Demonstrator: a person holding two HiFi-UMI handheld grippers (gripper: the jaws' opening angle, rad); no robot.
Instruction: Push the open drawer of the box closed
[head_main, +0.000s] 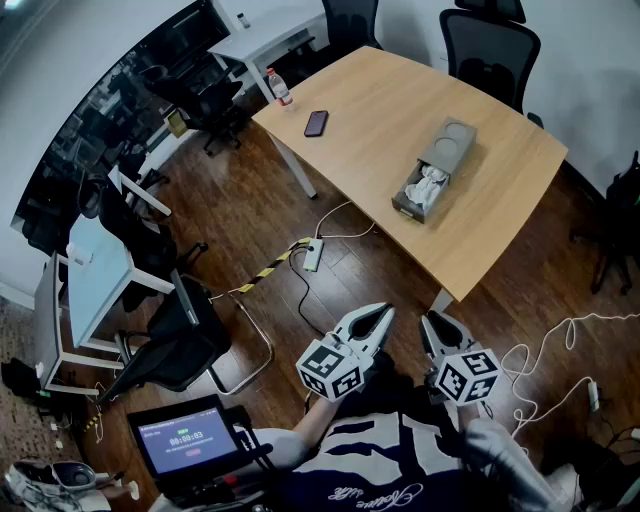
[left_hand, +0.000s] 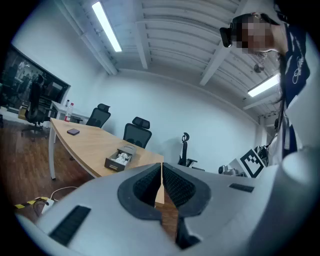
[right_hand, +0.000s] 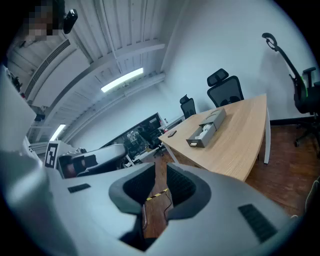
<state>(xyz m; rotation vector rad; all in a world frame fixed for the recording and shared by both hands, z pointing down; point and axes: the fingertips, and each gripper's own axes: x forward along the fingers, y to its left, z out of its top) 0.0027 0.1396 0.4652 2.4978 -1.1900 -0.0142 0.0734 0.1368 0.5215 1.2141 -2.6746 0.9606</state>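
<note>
- While both claws hang close to the person's body over the wooden floor (head_main: 300, 215), the box (head_main: 452, 140) sits well apart from them, out ahead on the tabletop (head_main: 375, 95), not far from its near edge.
- Its drawer (head_main: 405, 205) is pulled out and holds something white and crumpled; the drawer front faces roughly back toward the person.
- The box's long axis runs from that front away and a little to the right, so the closing push should, by my judgement, go straight away from the person along that line.
- The right claw (head_main: 430, 324) lies almost in line with the drawer front and looks a little nearer than the left claw (head_main: 384, 316); either one has to cross the floor gap first.
- The left claw's jaws are pressed together with nothing between them.
- The right claw's jaws stand a narrow slit apart, also empty; only floor shows through the gap.
</note>
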